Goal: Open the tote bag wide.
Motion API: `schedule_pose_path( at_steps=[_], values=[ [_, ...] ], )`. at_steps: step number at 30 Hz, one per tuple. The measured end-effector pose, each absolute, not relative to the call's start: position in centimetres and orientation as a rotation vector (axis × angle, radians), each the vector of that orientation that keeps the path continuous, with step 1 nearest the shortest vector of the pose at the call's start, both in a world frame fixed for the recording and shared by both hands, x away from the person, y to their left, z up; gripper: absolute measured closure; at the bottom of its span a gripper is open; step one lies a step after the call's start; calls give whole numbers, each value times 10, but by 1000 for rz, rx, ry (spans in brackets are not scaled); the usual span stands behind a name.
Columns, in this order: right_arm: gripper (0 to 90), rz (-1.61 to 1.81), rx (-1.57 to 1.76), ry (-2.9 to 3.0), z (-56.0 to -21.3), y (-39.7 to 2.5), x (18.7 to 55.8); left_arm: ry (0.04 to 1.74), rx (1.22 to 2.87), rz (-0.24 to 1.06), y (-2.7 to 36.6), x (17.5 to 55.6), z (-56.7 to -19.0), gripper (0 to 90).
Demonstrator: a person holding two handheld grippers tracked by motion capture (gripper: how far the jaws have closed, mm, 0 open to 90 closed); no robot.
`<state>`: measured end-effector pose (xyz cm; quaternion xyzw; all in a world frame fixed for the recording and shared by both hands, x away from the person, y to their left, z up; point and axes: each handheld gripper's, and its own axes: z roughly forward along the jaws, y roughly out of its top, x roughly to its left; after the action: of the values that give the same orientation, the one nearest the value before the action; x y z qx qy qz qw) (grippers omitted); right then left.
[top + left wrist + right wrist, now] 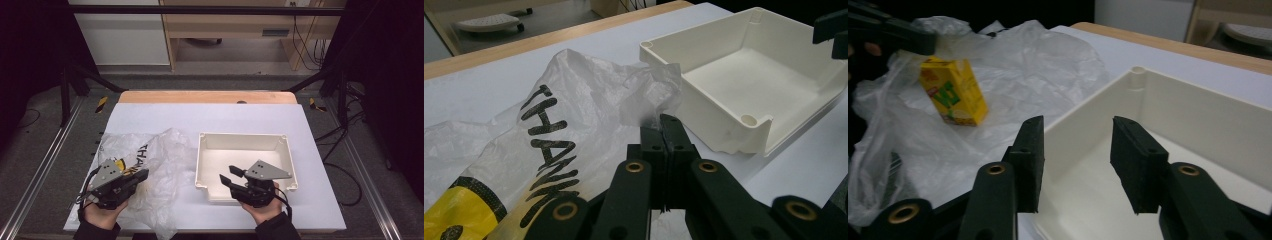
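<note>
Worktop [310, 150], white-covered: 1
Plastic bag [165, 155], thin, clear, black lettering, at 9 o'clock of the worktop: 1
Tray [287, 150], cream, square, open-topped, at 3 o'clock of the bag: 1
Drink carton [953, 92], yellow with green lettering, upright amid the bag: 1
Claws, black, hand-held: 2 — left claw [663, 131] at 7 o'clock, pinching the bag; right claw [1075, 160] at 5 o'clock, jaws apart over the tray's rim
</note>
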<state>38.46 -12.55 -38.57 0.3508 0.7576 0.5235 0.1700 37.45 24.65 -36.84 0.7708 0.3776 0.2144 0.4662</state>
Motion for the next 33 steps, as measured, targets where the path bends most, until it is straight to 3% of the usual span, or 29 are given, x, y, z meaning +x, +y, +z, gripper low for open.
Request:
schedule_pose_path(
  at_steps=[20,33],
  values=[
    [889,1512,859,2358,-401,-21,391,933,1886,556,253,372,-366,900],
    [900,1419,843,2483,-444,36,390,940,1887,570,261,369,-366,900]
  ],
)
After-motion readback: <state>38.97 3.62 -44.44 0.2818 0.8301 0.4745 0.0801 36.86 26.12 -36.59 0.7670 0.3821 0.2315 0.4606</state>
